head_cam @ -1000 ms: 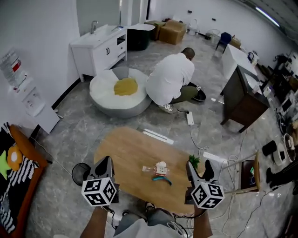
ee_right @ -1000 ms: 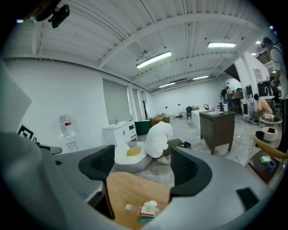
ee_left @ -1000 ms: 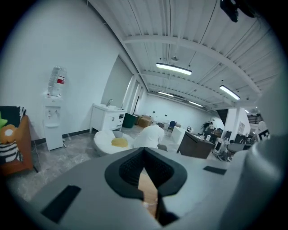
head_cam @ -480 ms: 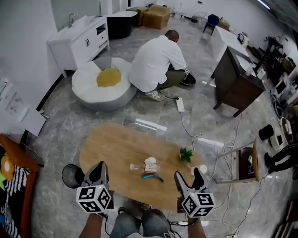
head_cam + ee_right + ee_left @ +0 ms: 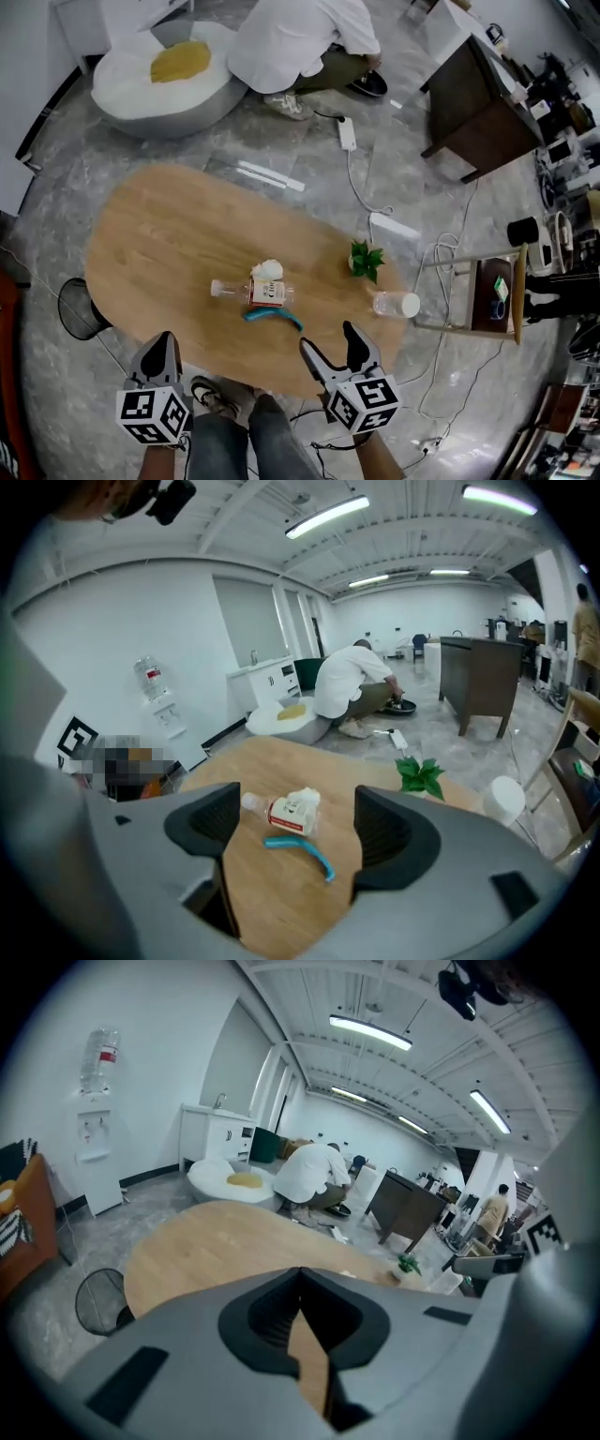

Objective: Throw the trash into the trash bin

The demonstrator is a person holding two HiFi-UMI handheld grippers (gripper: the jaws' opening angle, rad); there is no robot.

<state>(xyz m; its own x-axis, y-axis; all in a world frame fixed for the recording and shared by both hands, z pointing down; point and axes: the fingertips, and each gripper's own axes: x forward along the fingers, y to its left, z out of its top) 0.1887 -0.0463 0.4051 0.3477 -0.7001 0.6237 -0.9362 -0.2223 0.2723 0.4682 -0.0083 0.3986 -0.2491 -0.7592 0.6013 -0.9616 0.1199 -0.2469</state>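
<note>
The left tool (image 5: 166, 343) hangs at the near edge of the surface (image 5: 159, 234), jaws clenched on nothing, only a sliver of wood showing between them; held low and to the side, it seems idle, leaving the reach to the other hand; the right tool (image 5: 330, 341) is released, jaws spread wide and empty, aimed so that the trash sits framed in the gap beyond them, which looks like a line-up for a first pick. That trash lies clustered mid-surface, well apart from both tools: a blue curved strip (image 5: 272, 317) nearest; a small bottle (image 5: 251, 292) on its side just behind; a white crumpled wad (image 5: 268, 270) touching the bottle. To the right are a little plant (image 5: 364, 260) and a pale cup (image 5: 396, 304). The black mesh trash bin (image 5: 80, 309) stands on the floor just beside the surface's left end, on the left tool's side, so a carry across is likely needed. Farther off a person (image 5: 295, 37) crouches on the floor.
</note>
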